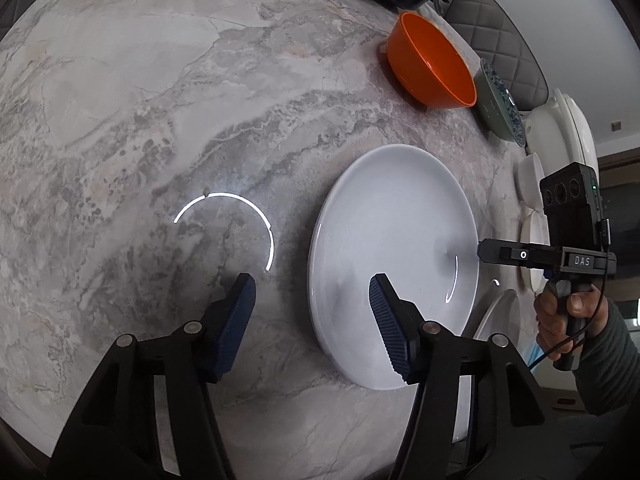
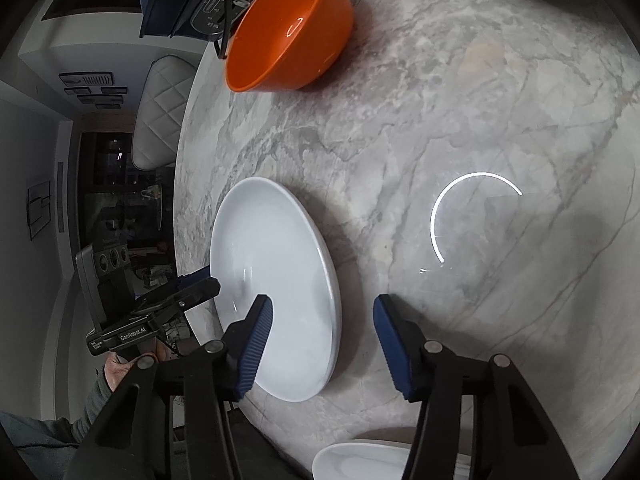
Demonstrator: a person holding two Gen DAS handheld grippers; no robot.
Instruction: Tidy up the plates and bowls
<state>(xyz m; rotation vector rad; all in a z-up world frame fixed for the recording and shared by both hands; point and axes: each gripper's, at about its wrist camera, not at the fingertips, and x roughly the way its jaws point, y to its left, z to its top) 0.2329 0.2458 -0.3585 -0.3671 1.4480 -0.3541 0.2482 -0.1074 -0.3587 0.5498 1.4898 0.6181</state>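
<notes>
A large white plate [image 1: 394,248] lies flat on the marble table [image 1: 160,100]. My left gripper [image 1: 312,320] is open and empty, its right finger over the plate's near rim. In the right wrist view the same plate [image 2: 280,280] sits near the table's left edge. My right gripper [image 2: 324,344] is open and empty, its left finger over the plate. The right gripper also shows in the left wrist view [image 1: 486,251], its tip at the plate's far rim. An orange bowl [image 1: 432,60] stands beyond the plate and also shows in the right wrist view [image 2: 288,28].
A green patterned bowl [image 1: 500,104] and several white dishes [image 1: 560,132] line the table's right side. Another white plate [image 2: 360,462] lies near my right gripper's base. A dark appliance with cables [image 2: 216,4] sits behind the orange bowl. Quilted chairs [image 1: 500,36] stand at the table's edge.
</notes>
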